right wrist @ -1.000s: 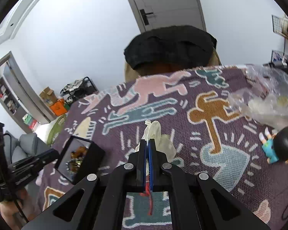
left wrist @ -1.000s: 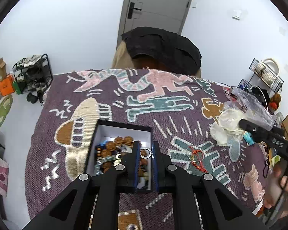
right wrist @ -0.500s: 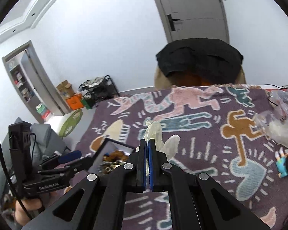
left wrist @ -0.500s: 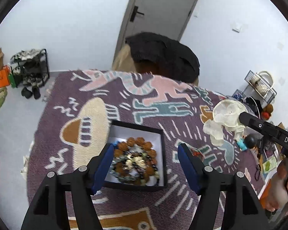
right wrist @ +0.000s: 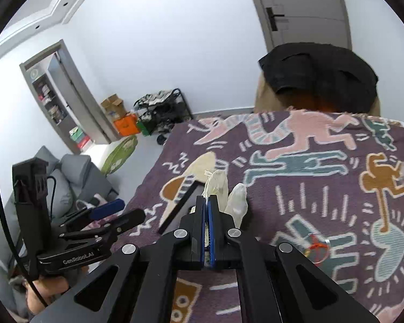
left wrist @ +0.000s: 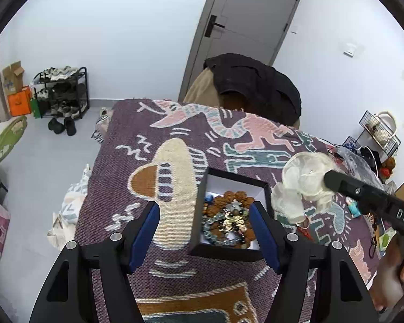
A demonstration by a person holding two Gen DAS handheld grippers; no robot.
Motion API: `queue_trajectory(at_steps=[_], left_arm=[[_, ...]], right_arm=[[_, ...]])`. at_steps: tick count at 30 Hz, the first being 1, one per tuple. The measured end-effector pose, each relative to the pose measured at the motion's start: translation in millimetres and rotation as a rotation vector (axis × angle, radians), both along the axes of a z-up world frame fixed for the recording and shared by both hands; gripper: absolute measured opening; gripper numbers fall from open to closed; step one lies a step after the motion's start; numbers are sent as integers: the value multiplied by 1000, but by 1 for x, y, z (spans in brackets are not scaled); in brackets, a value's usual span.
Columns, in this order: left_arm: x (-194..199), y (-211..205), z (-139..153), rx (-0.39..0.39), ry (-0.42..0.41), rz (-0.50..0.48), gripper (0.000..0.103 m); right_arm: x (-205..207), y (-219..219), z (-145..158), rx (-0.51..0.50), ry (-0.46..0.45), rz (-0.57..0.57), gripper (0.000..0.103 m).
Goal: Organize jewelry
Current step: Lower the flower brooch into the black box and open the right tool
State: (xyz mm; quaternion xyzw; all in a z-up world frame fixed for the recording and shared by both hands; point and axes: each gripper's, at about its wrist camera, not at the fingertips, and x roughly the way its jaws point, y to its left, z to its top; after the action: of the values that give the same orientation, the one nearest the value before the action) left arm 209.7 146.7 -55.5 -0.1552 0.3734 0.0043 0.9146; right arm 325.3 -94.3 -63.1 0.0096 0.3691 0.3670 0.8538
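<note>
My left gripper [left wrist: 204, 231]: spread, empty, over bead-filled box [left wrist: 230, 253]. My right gripper [right wrist: 208, 202], "DAS" printed: clamped on white pouch [left wrist: 304, 177]. Patterned desk [left wrist: 175, 132].

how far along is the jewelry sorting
Done: several bead bracelets already lie in the black box. In hand: the right claw is shut on a whitish pouch beside the box; the left claw is open, empty. Left: a red-corded bangle on the blanket.
</note>
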Motion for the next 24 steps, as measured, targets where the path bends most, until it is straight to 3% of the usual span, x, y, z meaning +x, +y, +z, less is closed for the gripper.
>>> queue_trajectory(at_steps=[4,5,7,8,9,21,24], left_arm=[[0,8,-5,-6,11,14,70],[0,10,-6,2,14,24,70],[-1,11,-7,14,13,36,70],[-1,11,-7,14,12,38,70],[-1,11,-7,12,12,40,70],[4,-27,0,20,0,-15,71],[5,-43,1,27,0,-42,81]], right_arm=[[-1,20,-14,-26,32,27,4],[-1,23,-17,-40,36,25,8],[2,26,-27,-61,72,25,41],[3,25,-30,-57,83,17,63],[2,20,-31,-39,78,3,66],[-9,-38,-38,56,104,-84,66],[-11,-55,-41,75,115,-105,67]])
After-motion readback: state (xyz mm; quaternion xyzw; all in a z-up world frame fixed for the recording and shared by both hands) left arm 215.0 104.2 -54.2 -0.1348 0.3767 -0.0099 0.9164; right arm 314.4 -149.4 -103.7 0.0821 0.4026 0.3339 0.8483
